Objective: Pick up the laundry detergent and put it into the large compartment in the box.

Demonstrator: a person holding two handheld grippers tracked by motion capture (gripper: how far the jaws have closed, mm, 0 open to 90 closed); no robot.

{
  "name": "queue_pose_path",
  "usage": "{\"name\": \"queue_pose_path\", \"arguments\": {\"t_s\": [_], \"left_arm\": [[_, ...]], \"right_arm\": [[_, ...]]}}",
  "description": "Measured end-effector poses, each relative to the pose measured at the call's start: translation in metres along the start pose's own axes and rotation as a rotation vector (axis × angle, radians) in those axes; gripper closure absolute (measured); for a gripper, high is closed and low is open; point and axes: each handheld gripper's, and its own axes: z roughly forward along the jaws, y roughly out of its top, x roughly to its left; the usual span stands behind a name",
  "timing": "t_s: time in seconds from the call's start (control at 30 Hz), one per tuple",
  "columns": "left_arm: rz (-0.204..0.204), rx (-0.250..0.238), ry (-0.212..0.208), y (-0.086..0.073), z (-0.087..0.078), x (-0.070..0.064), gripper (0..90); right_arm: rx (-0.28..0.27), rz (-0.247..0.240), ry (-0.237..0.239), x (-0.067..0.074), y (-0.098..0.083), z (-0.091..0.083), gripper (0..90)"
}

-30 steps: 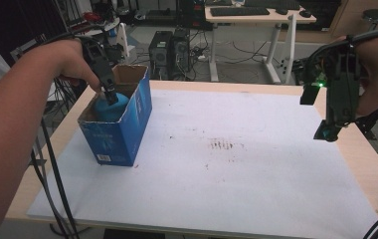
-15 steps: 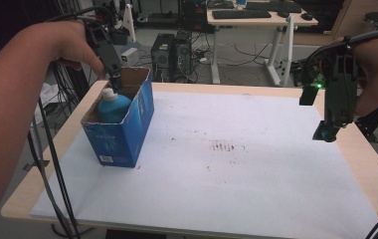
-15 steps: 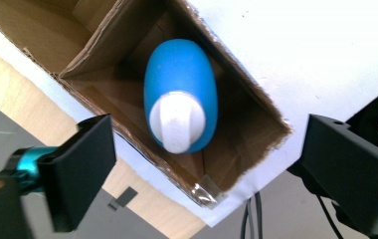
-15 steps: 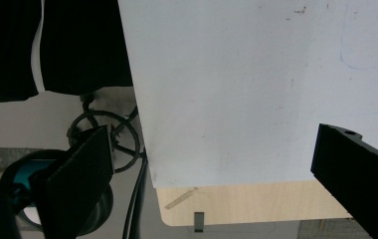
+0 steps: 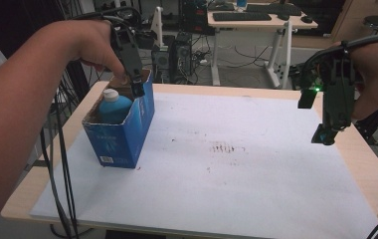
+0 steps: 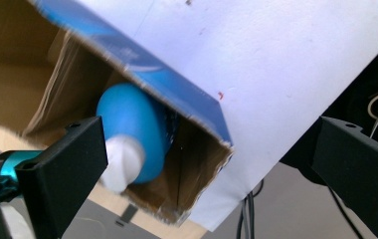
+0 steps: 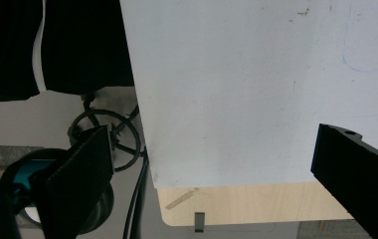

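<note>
Our left gripper (image 5: 136, 85) hangs just above the far rim of the blue box (image 5: 122, 134), its jaws spread wide and holding nothing, while the blue bottle (image 6: 135, 132) with its white cap sits inside the box. Our right gripper (image 5: 329, 130) hovers over the table's (image 5: 356, 164) right edge, jaws also apart and empty. If we drop the left one carelessly, a jaw could catch the cardboard wall and tip the box, we reckon.

1. My left gripper (image 6: 202, 164) has matt black plastic jaws.
2. The box (image 5: 122, 132) below it is cardboard: glossy blue print outside, raw brown inside.
3. Inside the box, the bottle (image 6: 135, 124) is smooth blue plastic.
4. Beside the box, matt white paper (image 5: 256, 169) covers the pale wood table (image 5: 361, 164).
</note>
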Motion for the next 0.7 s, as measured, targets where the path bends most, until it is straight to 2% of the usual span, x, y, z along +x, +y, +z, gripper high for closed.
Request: {"name": "queue_pose_path", "arguments": {"t_s": [0.17, 0.33, 0.5, 0.7], "left_arm": [[0.097, -0.006, 0.007, 0.012, 0.005, -0.015, 1.7], [0.143, -0.005, -0.027, 0.023, 0.016, -0.023, 1.7], [0.205, 0.0, -0.043, 0.033, 0.033, -0.028, 1.7], [0.254, 0.025, -0.062, 0.046, 0.049, -0.032, 1.7]], "right_arm": [[0.001, -0.001, 0.004, 0.0, 0.002, 0.0, 2.2], [0.005, 0.001, 0.007, 0.0, 0.004, 0.0, 2.2], [0.007, 0.011, 0.012, 0.0, 0.004, 0.0, 2.2], [0.003, 0.013, 0.007, -0.001, 0.003, -0.002, 2.2]]}}
